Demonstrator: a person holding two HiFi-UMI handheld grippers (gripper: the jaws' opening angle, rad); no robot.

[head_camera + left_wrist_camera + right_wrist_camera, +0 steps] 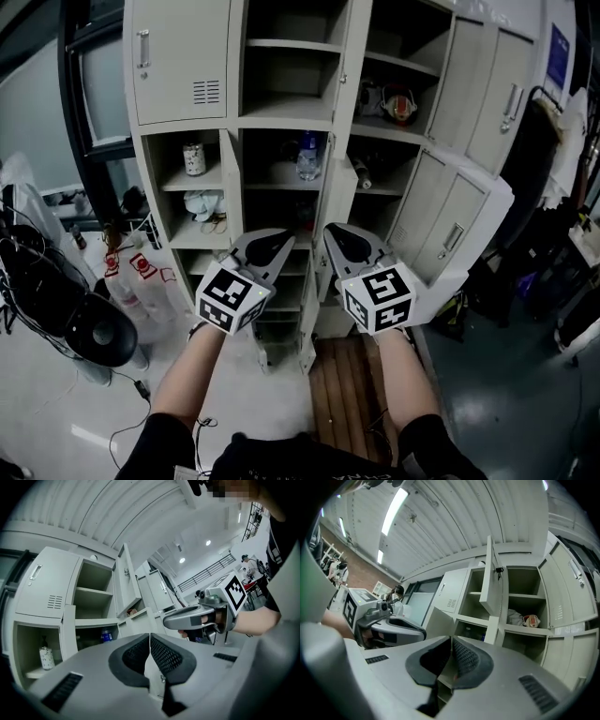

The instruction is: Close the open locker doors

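Note:
A bank of pale grey lockers (281, 112) stands in front of me with several doors open. One door (459, 225) at the lower right swings wide out, another (483, 80) above it stands ajar, and the narrow doors (230, 183) of the middle columns show edge-on. The top-left door (183, 61) is closed. My left gripper (277, 246) and right gripper (334, 236) are held side by side before the middle column, both shut and empty. The left gripper view has shut jaws (150, 641) before an open door (127, 581). The right gripper view has shut jaws (451, 648) below an open door (489, 581).
The shelves hold a spray bottle (194, 158), a water bottle (307, 155), a white cloth (202, 204) and a red-and-white item (400, 105). Plastic bottles (131, 281), black gear (94, 328) and cables lie on the floor at left. A wooden pallet (347, 394) lies underfoot. Clothes (562, 141) hang at right.

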